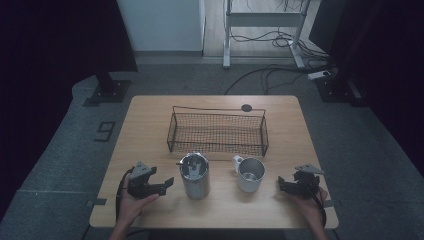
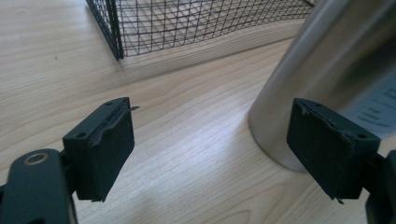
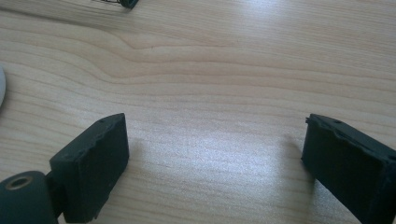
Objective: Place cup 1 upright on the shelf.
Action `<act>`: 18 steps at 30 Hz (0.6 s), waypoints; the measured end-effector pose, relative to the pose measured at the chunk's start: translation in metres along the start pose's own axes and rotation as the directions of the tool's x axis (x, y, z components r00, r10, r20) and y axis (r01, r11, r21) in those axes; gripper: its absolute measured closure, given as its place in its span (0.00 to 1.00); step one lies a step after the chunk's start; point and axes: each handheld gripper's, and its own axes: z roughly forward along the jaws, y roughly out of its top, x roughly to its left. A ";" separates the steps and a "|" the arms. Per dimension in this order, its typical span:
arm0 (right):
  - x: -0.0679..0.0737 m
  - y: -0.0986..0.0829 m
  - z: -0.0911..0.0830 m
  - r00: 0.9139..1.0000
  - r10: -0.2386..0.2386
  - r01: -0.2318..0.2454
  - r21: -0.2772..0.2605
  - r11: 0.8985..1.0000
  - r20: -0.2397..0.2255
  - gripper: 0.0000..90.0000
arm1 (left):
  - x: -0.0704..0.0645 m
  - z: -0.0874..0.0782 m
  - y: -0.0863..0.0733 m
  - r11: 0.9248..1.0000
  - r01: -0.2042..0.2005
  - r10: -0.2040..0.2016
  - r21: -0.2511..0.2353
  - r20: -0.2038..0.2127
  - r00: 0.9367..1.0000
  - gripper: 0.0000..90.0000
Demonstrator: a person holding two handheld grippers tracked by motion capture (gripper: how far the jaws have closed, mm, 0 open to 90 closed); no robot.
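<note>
Steel tumbler point(image 1: 194, 176) stands upright near the table's point(image 1: 150, 120) front edge, just before the wire basket point(image 1: 218, 131), with the left gripper point(image 1: 156, 186) beside it, jaws spread and empty. A clean grasp probably means sliding sideways until both pads straddle the cylinder's middle, then closing squarely. The right gripper point(image 1: 286, 184), jaws also wide apart, waits beside the metal mug point(image 1: 249, 174). What lies inside the tumbler is hard to make out.

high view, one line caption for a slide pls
Two open hand-held grippers, left and right, flank a steel tumbler and mug before a wire basket.
</note>
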 end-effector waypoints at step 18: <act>-0.001 -0.002 -0.002 1.000 0.002 -0.002 -0.006 1.000 0.002 0.10 | -0.028 -0.021 0.016 0.997 -0.022 0.028 -0.077 0.078 0.997 0.16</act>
